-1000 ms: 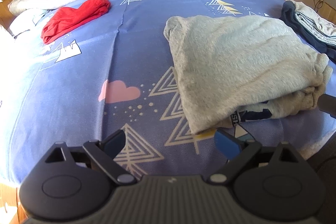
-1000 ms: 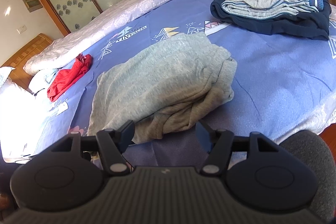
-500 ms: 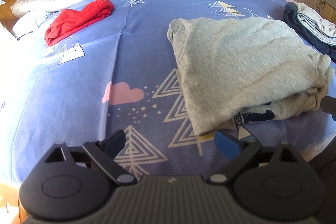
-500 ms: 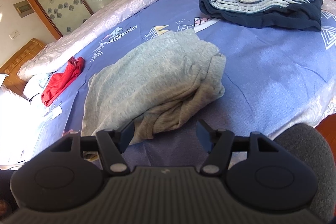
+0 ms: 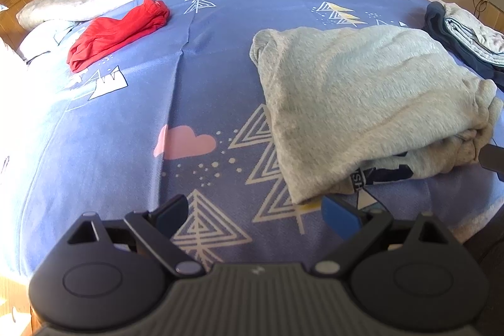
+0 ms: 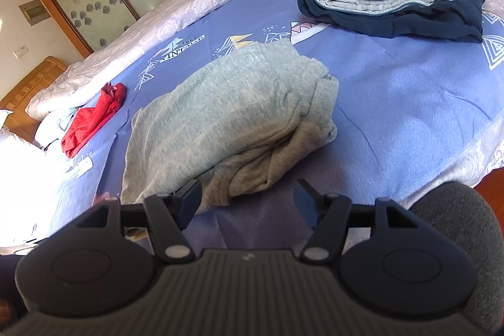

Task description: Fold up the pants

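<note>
Little has changed in the last second: your left gripper (image 5: pixel 255 213) and right gripper (image 6: pixel 247 200) hang with jaws apart and empty at the bottom of their frames, just short of the grey pants (image 5: pixel 362 103); these lie folded at centre right on the bed (image 5: pixel 157 103), so the fold looks done. Only the right view shows the whole clothes pile (image 6: pixel 393 2) at upper right; the red garment (image 5: pixel 116 33) shows in both.
</note>
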`<state>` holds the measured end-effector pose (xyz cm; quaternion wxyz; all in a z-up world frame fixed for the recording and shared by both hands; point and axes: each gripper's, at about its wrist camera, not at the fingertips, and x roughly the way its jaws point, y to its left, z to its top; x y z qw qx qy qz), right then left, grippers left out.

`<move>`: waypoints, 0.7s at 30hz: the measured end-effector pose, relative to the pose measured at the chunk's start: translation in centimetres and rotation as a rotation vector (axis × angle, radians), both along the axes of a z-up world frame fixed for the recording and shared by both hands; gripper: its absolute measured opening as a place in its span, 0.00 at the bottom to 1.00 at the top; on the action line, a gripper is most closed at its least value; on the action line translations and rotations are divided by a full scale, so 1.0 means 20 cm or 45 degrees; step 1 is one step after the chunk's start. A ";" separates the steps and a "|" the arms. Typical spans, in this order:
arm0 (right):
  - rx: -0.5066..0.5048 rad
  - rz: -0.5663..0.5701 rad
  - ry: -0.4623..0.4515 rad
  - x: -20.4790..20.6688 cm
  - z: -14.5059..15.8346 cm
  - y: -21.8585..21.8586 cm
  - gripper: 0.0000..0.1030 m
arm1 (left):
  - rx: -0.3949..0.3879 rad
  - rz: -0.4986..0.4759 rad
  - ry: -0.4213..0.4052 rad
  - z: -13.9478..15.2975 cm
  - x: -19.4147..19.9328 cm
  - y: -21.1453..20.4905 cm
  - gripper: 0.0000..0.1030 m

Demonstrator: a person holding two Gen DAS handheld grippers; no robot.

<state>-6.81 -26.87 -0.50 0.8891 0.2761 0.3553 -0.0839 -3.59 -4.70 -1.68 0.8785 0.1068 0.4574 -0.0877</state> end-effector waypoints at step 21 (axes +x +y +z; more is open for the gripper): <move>0.002 -0.001 0.000 0.00 0.00 0.00 0.65 | 0.011 -0.020 -0.011 0.00 -0.01 -0.01 0.92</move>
